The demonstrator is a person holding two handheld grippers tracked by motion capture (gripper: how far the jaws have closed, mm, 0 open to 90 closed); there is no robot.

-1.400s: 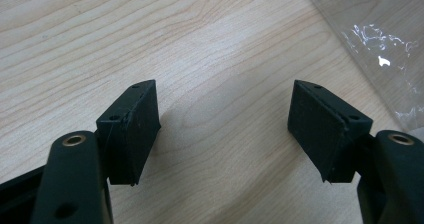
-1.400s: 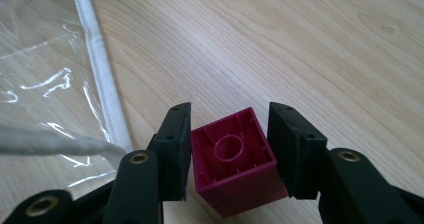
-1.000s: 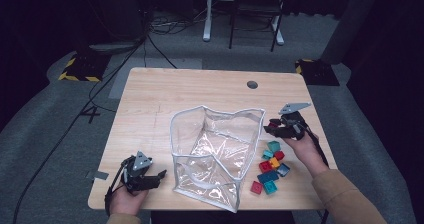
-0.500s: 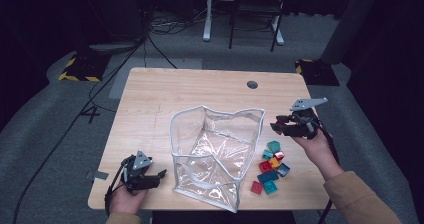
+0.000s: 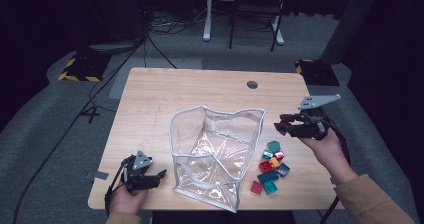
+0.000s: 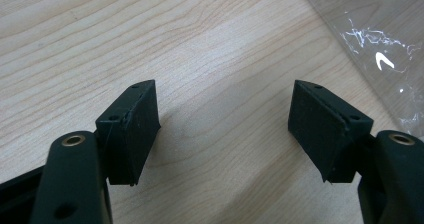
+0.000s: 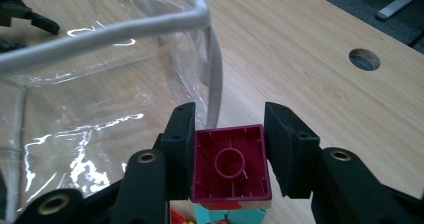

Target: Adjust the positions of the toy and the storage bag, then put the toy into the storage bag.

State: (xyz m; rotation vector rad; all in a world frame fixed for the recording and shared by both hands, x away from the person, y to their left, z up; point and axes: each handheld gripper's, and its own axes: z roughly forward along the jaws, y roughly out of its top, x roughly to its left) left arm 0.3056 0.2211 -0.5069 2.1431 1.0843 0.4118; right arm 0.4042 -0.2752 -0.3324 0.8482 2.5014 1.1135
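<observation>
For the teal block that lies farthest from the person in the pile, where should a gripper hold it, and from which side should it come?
Probably from straight above. The teal block sits at the far edge of the pile, near the clear bag, so its far and outer sides look free. Close the jaws on two opposite flat sides, as the right gripper holds the dark red block.

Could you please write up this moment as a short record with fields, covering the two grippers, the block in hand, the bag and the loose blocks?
right gripper: shut on the dark red block, held above the table beside the bag
dark red block: hollow underside faces the camera
left gripper: open, nothing between its jaws, low over the table
clear bag: stands open at the table's middle, white-edged rim, looks empty
loose blocks: small pile of teal, red, yellow and blue ones right of the bag
</observation>
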